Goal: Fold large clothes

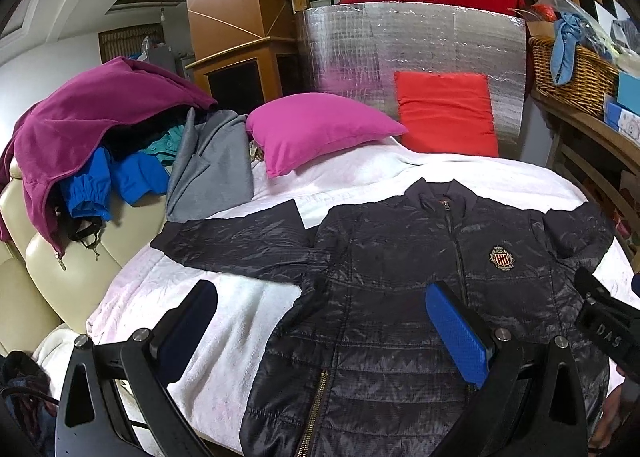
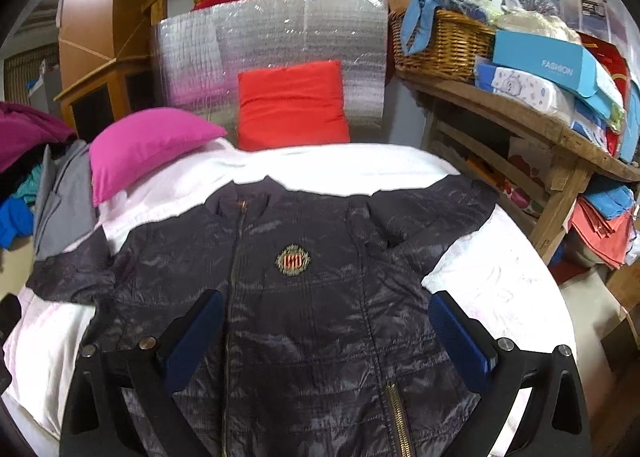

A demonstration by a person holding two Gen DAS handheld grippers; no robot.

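A dark quilted jacket (image 1: 400, 257) (image 2: 304, 297) lies flat, front up and zipped, on a white blanket (image 1: 240, 317) (image 2: 480, 281), both sleeves spread outward. A crest badge (image 1: 501, 258) (image 2: 293, 259) marks its chest. My left gripper (image 1: 322, 295) hovers open over the jacket's left side, one blue pad above the blanket, the other above the chest. My right gripper (image 2: 326, 307) is open above the jacket's middle, its pads straddling the zip and right side. Part of the right gripper's black body (image 1: 608, 325) shows at the edge of the left wrist view. Neither holds anything.
A pile of clothes (image 1: 100, 145) covers a cream sofa (image 1: 52, 277) on the left. A pink pillow (image 1: 316, 125) (image 2: 148, 145) and a red pillow (image 1: 446, 113) (image 2: 292, 105) sit at the far end. A wooden shelf (image 2: 532, 125) with a wicker basket (image 2: 440, 45) and boxes stands right.
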